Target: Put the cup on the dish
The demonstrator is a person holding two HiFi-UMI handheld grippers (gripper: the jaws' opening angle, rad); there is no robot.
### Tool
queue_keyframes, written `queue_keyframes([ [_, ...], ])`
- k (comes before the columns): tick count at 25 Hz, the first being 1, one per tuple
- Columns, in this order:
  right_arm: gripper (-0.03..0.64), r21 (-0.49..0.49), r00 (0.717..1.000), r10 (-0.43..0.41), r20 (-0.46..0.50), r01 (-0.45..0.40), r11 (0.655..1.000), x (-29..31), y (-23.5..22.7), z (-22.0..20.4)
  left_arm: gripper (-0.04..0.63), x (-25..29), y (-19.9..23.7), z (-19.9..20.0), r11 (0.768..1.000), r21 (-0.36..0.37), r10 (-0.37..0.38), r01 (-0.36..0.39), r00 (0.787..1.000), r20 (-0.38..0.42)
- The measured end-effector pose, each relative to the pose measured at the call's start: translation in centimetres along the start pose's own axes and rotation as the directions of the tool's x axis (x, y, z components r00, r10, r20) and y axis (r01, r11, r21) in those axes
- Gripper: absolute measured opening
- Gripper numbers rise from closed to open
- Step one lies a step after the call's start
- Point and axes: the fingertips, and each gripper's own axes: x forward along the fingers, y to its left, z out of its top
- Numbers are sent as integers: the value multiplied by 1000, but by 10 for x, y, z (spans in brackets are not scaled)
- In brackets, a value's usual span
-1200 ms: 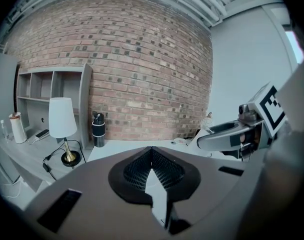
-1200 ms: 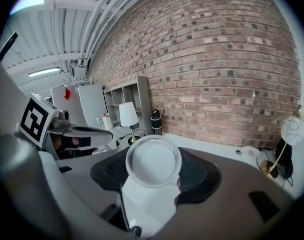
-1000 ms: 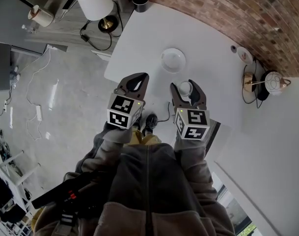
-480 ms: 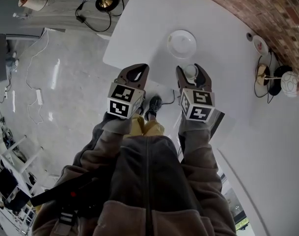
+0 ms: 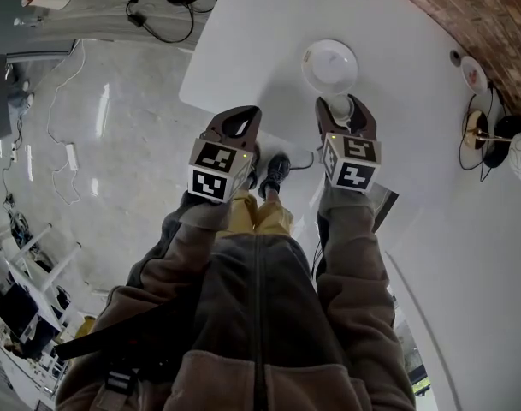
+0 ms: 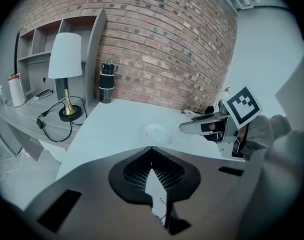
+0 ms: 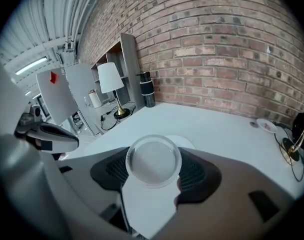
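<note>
Already grasped: right gripper (image 5: 340, 105) fingers are clamped on the cup (image 7: 153, 160), which looks to be off the counter (image 5: 251, 32), just short of the dish (image 5: 329, 65). Left gripper (image 5: 243, 116) fingers are together, empty. Remaining: set cup on dish, release.

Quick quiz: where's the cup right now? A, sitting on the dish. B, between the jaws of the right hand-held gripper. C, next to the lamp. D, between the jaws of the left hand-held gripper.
B: the cup sits gripped between the jaws of the right hand-held gripper, while the dish lies bare on the table just ahead of it.
</note>
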Motion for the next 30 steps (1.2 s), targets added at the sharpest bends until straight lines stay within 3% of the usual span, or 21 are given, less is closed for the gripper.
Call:
queue_keyframes([
  [22,268,-30,998,-37,-58,35,999,88,-35,-11,5,18,38,-24,998,-46,45,-48,997,-63],
  [30,268,-27,992,-72,-102,69,997,106,-49,-13,5,21,49,-15,996,-57,57,-61,996,-62],
])
